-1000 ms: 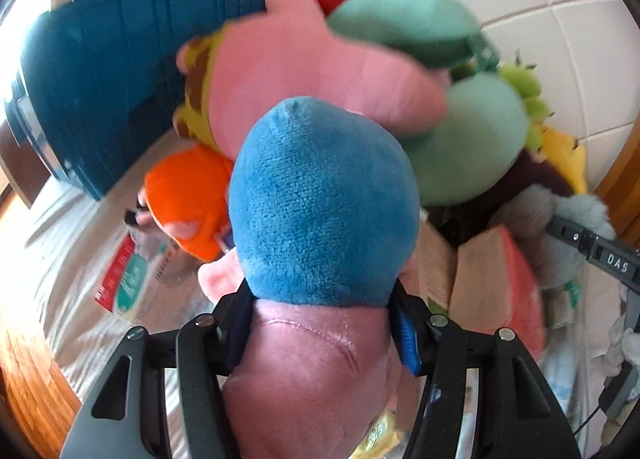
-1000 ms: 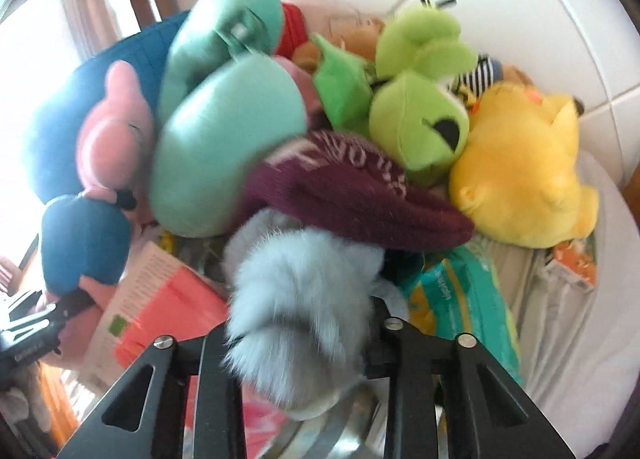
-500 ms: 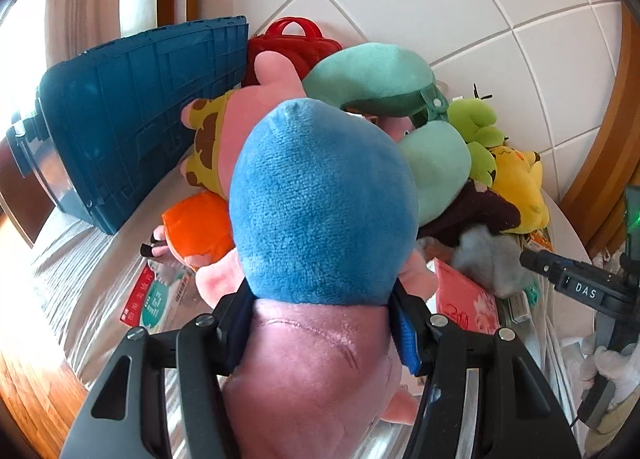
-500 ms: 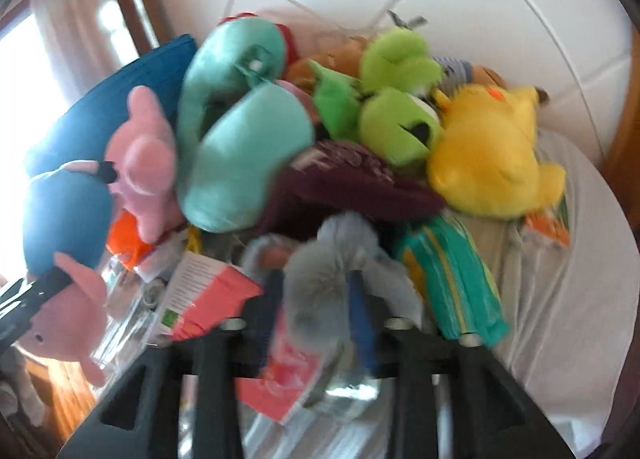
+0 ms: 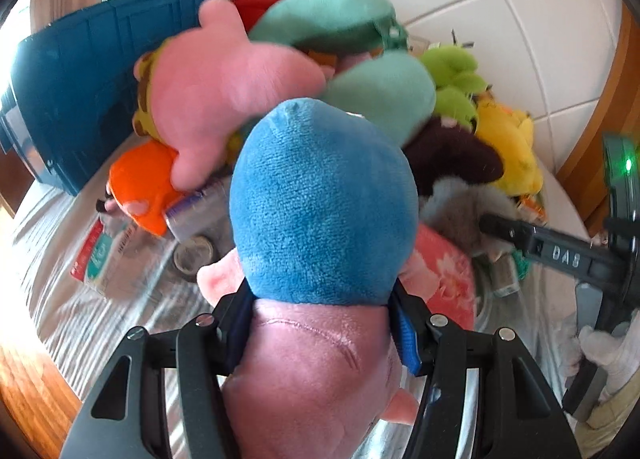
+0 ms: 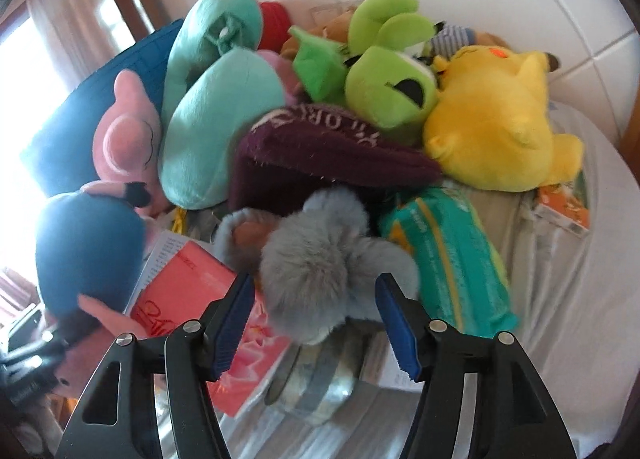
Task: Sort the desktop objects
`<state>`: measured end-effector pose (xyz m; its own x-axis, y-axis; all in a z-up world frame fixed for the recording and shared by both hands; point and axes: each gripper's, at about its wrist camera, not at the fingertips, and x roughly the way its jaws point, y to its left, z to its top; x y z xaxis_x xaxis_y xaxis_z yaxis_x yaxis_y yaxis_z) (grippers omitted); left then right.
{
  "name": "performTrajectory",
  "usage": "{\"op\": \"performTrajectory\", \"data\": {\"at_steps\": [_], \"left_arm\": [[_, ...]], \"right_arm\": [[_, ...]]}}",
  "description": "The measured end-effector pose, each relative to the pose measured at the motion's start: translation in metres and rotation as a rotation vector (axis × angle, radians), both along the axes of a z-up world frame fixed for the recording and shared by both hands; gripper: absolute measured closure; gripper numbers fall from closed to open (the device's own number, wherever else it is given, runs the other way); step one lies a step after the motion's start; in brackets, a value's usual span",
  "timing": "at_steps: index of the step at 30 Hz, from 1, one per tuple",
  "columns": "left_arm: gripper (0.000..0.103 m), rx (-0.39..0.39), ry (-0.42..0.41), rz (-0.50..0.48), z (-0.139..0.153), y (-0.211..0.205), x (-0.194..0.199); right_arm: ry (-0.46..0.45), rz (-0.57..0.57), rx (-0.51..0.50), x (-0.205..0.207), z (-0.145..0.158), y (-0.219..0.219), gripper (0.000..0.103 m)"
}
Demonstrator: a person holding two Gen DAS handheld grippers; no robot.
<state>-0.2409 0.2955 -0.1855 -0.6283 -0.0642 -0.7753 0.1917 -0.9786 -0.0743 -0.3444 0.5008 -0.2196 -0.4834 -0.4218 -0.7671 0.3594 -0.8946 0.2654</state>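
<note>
My left gripper (image 5: 320, 311) is shut on a blue and pink plush toy (image 5: 320, 211) and holds it above the white cloth; the same toy shows at the left of the right wrist view (image 6: 84, 251). My right gripper (image 6: 316, 303) is open, its blue pads on either side of a grey furry plush (image 6: 320, 271) without pressing it. The grey plush lies at the front of a pile of toys, below a maroon knit hat (image 6: 320, 147).
The pile holds a teal neck pillow (image 6: 216, 111), a pink plush (image 5: 224, 87), a green plush (image 6: 384, 83), a yellow plush (image 6: 492, 127), an orange toy (image 5: 140, 187). A blue crate (image 5: 80, 91) stands at the left. A red booklet (image 6: 188, 287), a teal packet (image 6: 448, 255) and a metal tin (image 6: 316, 383) lie nearby.
My right gripper has opened and let go of the grey furry plush, which now rests on the pile. My left gripper still holds the blue and pink plush and has shifted closer to the pile.
</note>
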Motion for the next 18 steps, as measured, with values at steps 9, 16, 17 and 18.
{"op": "performTrajectory", "data": {"at_steps": [9, 16, 17, 18], "left_arm": [[0.045, -0.014, -0.034, 0.047, -0.01, -0.005, -0.012], [0.045, -0.015, 0.01, 0.052, 0.01, -0.012, -0.009], [0.045, -0.015, 0.027, 0.052, 0.017, -0.013, -0.006], [0.045, -0.014, 0.041, 0.051, 0.023, -0.014, -0.004]], "right_arm": [[-0.067, 0.024, 0.021, -0.036, -0.042, -0.017, 0.054], [0.044, 0.081, 0.016, -0.019, -0.007, -0.022, 0.065], [0.063, 0.085, 0.011, -0.014, 0.002, -0.021, 0.066], [0.084, 0.088, 0.006, -0.009, 0.013, -0.02, 0.068]]}}
